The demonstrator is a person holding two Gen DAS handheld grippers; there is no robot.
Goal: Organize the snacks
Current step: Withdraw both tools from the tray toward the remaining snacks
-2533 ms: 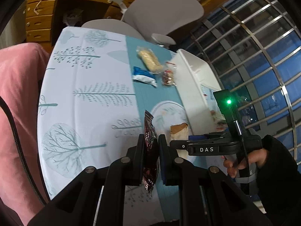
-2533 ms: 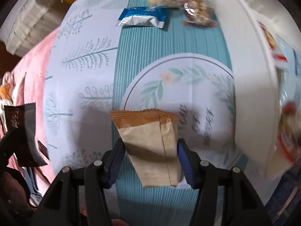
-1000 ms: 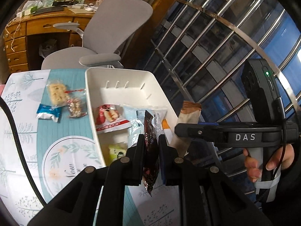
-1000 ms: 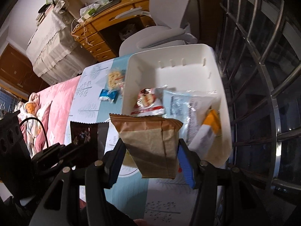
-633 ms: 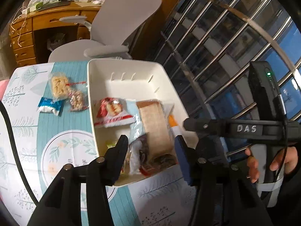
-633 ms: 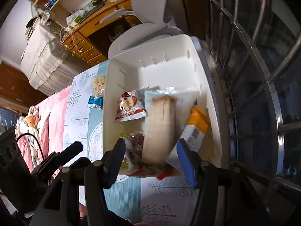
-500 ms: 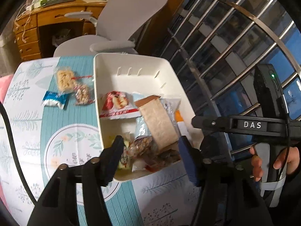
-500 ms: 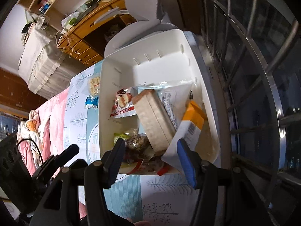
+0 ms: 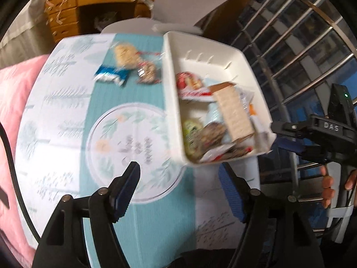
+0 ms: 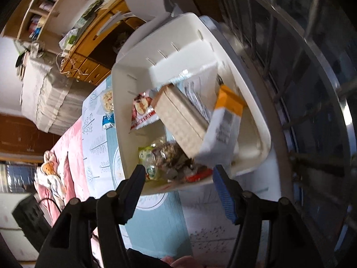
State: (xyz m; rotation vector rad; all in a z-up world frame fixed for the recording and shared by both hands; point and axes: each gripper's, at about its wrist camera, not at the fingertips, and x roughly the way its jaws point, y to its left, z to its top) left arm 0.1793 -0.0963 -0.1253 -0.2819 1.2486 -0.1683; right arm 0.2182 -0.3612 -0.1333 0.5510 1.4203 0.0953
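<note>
A white bin on the table holds several snacks, with a tan wafer pack lying on top and a dark wrapper beside it. My left gripper is open and empty above the table, just in front of the bin. My right gripper is open and empty over the bin's near rim; it also shows in the left wrist view at the right. Three snacks lie on the cloth left of the bin: a pale cracker pack, a blue packet and a clear nut bag.
The table has a teal and white tree-print cloth. A grey office chair and a wooden desk stand behind it. A metal window grille runs along the right. Pink bedding lies at the left.
Both grippers opened and dropped their snacks into the bin: the left its dark wrapper, the right its tan wafer pack. Both grippers have since pulled back, the left swinging left.
</note>
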